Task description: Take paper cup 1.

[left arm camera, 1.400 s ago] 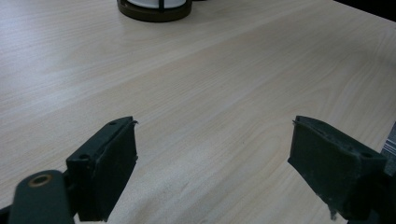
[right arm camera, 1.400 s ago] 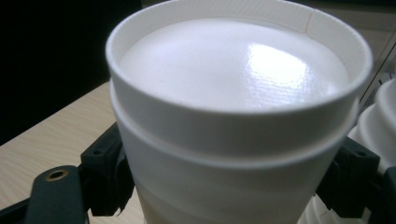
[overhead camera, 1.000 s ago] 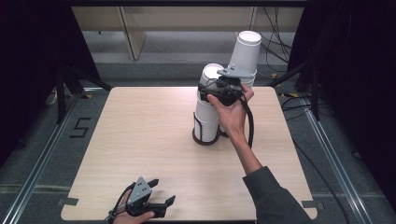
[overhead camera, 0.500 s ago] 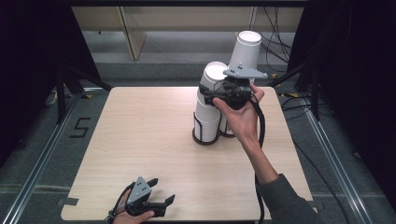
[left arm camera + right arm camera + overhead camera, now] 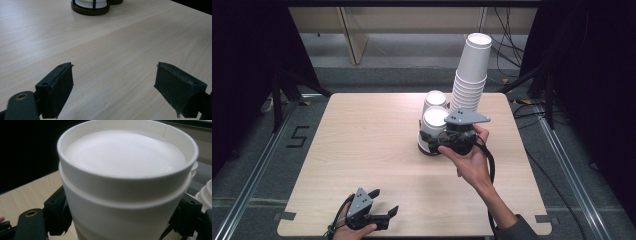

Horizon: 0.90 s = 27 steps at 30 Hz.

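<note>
Pale wood grain covers the table (image 5: 362, 150), the largest thing here, and both grippers work above it. Next in size is the tall stack of white paper cups (image 5: 471, 75), upside down, bases upward, leaning away from the right gripper (image 5: 447, 142) toward the far edge of the table. Just beside that gripper stand two shorter stacks of cups: the nearer one (image 5: 434, 127) sits in a dark round holder and is right at the gripper's jaws, while the second (image 5: 435, 98) stands just behind it, touching or nearly so.

In the right gripper view, a white cup stack (image 5: 125, 182) rises bottom-up between the two black jaws, which stand against its sides, one on each flank; the pads appear pressed to the paper wall, pinching the stack.

The left gripper (image 5: 379, 217) lies low at the near edge of the table, well apart from the cups. In the left gripper view its jaws stand spread with nothing but bare wood between them, and the dark ring of the holder (image 5: 90, 8) sits far ahead of them.
</note>
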Available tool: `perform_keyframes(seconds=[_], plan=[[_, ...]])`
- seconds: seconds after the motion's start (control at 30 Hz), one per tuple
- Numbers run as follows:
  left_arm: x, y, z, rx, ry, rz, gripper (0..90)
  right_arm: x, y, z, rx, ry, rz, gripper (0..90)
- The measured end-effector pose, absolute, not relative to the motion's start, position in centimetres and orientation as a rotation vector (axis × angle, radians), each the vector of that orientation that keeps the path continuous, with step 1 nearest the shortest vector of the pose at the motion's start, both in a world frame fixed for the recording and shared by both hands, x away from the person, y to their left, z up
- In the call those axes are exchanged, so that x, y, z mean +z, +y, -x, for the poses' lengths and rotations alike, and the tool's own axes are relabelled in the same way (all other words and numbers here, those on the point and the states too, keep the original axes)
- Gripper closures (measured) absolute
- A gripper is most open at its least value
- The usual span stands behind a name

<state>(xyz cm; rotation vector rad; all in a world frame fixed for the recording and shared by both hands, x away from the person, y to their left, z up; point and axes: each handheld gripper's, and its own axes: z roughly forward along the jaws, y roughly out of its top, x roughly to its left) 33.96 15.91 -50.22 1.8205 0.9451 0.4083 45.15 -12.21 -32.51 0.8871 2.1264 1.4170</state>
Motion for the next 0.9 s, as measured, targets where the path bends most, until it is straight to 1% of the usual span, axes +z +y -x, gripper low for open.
perform_keyframes(seconds=[0.33,0.63,0.73,0.9], plan=[[-50.1,15.7,-34.3,0.424,0.940,-1.809,14.2,-35.6,-12.3,-44.4,1.435,2.178,-0.873,20.5],[-50.0,15.5,-34.9,0.436,0.932,-1.794,14.2,-37.0,-12.0,-43.5,1.422,2.239,-0.934,20.4],[-50.1,15.5,-35.0,0.433,0.930,-1.791,14.3,-37.7,-11.9,-43.6,1.413,2.255,-0.891,20.4],[-50.0,15.6,-34.9,0.435,0.930,-1.779,14.3,-38.6,-11.9,-43.3,1.421,2.283,-0.914,20.4]])
